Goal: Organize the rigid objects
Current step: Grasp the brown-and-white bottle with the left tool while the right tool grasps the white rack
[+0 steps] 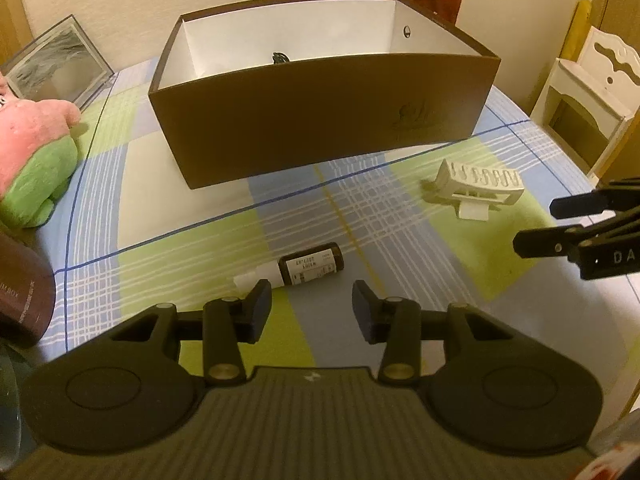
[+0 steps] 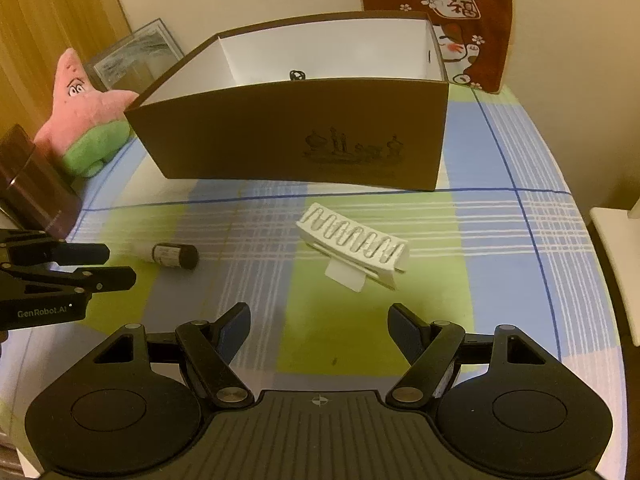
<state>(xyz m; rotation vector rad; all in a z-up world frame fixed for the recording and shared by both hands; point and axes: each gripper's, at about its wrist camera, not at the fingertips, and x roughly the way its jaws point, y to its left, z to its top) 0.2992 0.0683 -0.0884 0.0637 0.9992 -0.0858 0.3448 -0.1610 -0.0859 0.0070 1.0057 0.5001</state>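
Note:
A small dark bottle (image 1: pixel 308 266) with a white cap lies on its side on the checked tablecloth, just ahead of my open, empty left gripper (image 1: pixel 312 304). It also shows in the right wrist view (image 2: pixel 172 255). A white hair clip (image 2: pixel 354 246) lies ahead of my open, empty right gripper (image 2: pixel 320 320); it also shows in the left wrist view (image 1: pixel 476 186). An open brown box (image 1: pixel 320 120) with a white inside stands behind both; a small dark object (image 2: pixel 297 75) peeks above its front wall. The right gripper (image 1: pixel 540 224) shows at the right edge of the left wrist view, the left gripper (image 2: pixel 114 266) at the left edge of the right wrist view.
A pink and green plush star (image 2: pixel 86 116) sits at the left beside a leaning framed picture (image 2: pixel 136 54). A dark brown case (image 2: pixel 36 184) stands at the left table edge. A red printed cloth (image 2: pixel 444 8) hangs behind the box. White furniture (image 1: pixel 588 92) stands off the right.

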